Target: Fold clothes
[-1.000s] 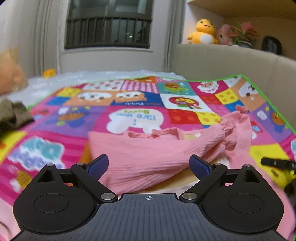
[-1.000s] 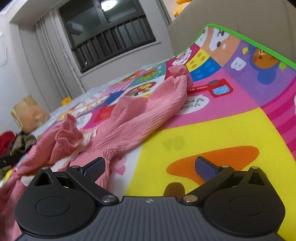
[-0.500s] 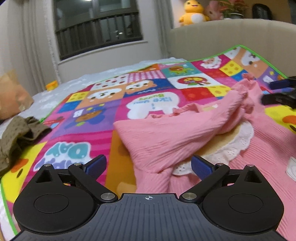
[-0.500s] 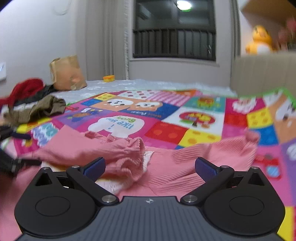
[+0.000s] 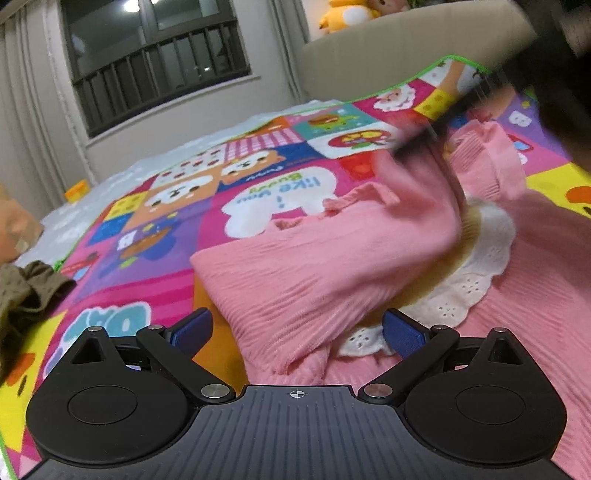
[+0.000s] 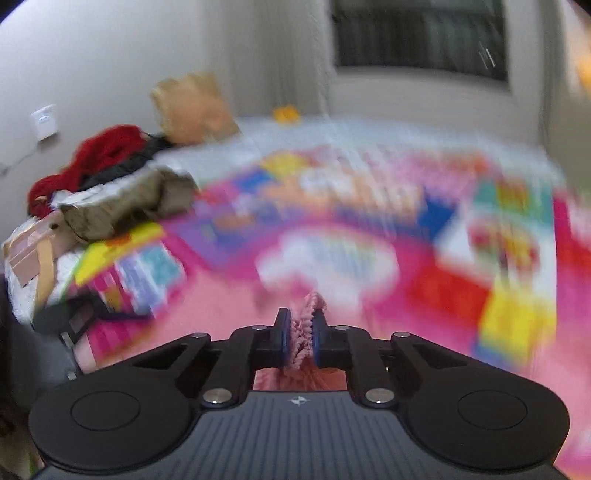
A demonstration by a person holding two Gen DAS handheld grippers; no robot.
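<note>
A pink ribbed garment (image 5: 314,266) with a white lace collar (image 5: 461,288) lies crumpled on the colourful play mat (image 5: 147,229). My left gripper (image 5: 295,328) hovers low over its near edge, open, with a fold of the fabric lying between the wide-apart blue pads. My right gripper (image 6: 301,332) has its jaws closing, and the pads press on a pink ruffled cuff (image 6: 308,306). In the left wrist view the right gripper (image 5: 436,133) is a dark blur at the upper right, with a sleeve of the garment raised under it.
An olive garment (image 5: 26,291) lies at the mat's left edge. A pile of red and dark clothes (image 6: 99,155) and a brown paper bag (image 6: 192,107) sit at the far left. A beige padded back (image 5: 388,62) with plush toys (image 5: 347,14) borders the right.
My right gripper has swung from the mat's right side across the garment, risen, and gone from wide open to closed on the pink cuff. The left gripper sank slightly and rolled.
</note>
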